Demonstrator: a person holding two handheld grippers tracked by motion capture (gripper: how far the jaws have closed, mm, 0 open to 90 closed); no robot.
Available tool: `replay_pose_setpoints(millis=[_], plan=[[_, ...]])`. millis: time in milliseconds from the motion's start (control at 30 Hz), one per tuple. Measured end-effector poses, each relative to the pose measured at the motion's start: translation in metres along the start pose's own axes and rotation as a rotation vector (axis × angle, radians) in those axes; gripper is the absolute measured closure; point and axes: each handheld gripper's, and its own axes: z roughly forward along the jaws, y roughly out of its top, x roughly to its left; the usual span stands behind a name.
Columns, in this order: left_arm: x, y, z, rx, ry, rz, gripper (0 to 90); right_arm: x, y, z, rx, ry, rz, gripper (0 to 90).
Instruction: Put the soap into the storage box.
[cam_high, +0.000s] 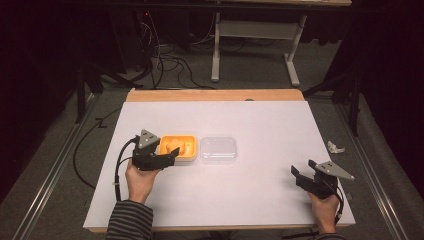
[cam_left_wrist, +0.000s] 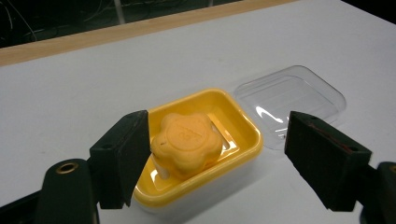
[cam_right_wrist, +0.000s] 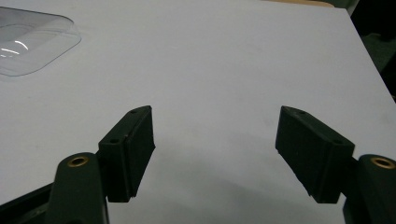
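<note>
My left gripper (cam_left_wrist: 212, 154) sits low in the frame with its jaws spread wide around the soap (cam_left_wrist: 187, 142), one pad just beside it, so I can close on it next. The soap rests in the yellow dish (cam_left_wrist: 243, 128), mid-frame. The clear lid (cam_left_wrist: 292, 100) lies off to the upper right, just beside the dish, leaving the top free. My right gripper (cam_right_wrist: 215, 151) waits released over bare table (cam_right_wrist: 224, 60), grasping nothing, out of the way at lower right in the high view

No legible text; only a faint, unreadable embossed mark on the orange soap (cam_left_wrist: 188, 142).
</note>
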Motion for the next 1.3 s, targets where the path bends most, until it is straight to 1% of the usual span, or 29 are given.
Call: replay_pose_setpoints(millis=[67, 133, 200, 233, 367, 400, 500, 567, 667, 767, 900, 967, 1000, 1033, 1133, 1200, 1233, 1300], plan=[[0.001, -0.001, -0.002, 0.002, 0.001, 0.001, 22.9, -0.001, 0.0, 0.0, 0.001, -0.001, 0.007, 28.6], [0.003, -0.001, -0.004, 0.002, 0.005, -0.006, 22.8, -0.001, 0.0, 0.001, 0.004, 0.001, 0.01, 28.5], [0.004, -0.002, -0.01, -0.022, 0.003, -0.019, 22.8, -0.001, 0.001, 0.002, 0.013, 0.002, 0.004, 28.6], [0.004, -0.002, -0.01, -0.022, 0.003, -0.019, 22.8, -0.001, 0.001, 0.002, 0.013, 0.002, 0.004, 28.6], [0.001, -0.004, -0.013, -0.018, 0.0, -0.021, 22.7, -0.002, 0.001, 0.002, 0.019, 0.001, 0.016, 28.7], [-0.001, -0.005, -0.015, -0.02, -0.009, -0.024, 22.7, -0.002, 0.001, 0.002, 0.019, -0.001, 0.019, 28.7], [-0.002, -0.006, -0.019, -0.027, -0.008, -0.016, 22.6, -0.001, 0.001, 0.003, 0.024, -0.003, 0.017, 28.6], [-0.006, -0.01, -0.021, -0.039, -0.007, -0.013, 22.7, -0.001, 0.001, 0.003, 0.03, 0.0, 0.011, 28.6], [-0.01, -0.014, -0.019, -0.036, -0.012, -0.008, 22.6, -0.001, 0.001, 0.003, 0.027, -0.003, 0.008, 28.7], [-0.013, -0.015, -0.018, -0.037, -0.022, -0.013, 22.6, -0.001, 0.001, 0.003, 0.024, -0.003, 0.01, 28.6], [-0.017, -0.016, -0.018, -0.041, -0.023, -0.017, 22.6, -0.001, 0.001, 0.003, 0.028, -0.002, 0.012, 28.6], [-0.018, -0.016, -0.019, -0.045, -0.017, -0.019, 22.6, -0.002, 0.001, 0.003, 0.03, 0.001, 0.012, 28.6], [-0.021, -0.018, -0.019, -0.049, -0.019, -0.022, 22.6, -0.002, 0.001, 0.004, 0.035, 0.01, 0.01, 28.7], [-0.021, -0.018, -0.019, -0.049, -0.019, -0.022, 22.6, -0.002, 0.001, 0.004, 0.035, 0.01, 0.01, 28.7], [-0.024, -0.02, -0.018, -0.048, -0.018, -0.017, 22.6, -0.002, 0.001, 0.004, 0.034, 0.006, 0.008, 28.7], [-0.026, -0.021, -0.016, -0.051, -0.021, -0.017, 22.6, -0.003, 0.001, 0.004, 0.037, 0.01, 0.017, 28.8], [-0.028, -0.021, -0.015, -0.049, -0.026, -0.009, 22.5, -0.002, 0.001, 0.004, 0.035, 0.012, 0.011, 28.8], [-0.03, -0.022, -0.014, -0.049, -0.029, -0.008, 22.5, -0.001, 0.001, 0.004, 0.036, 0.011, 0.009, 28.8]])
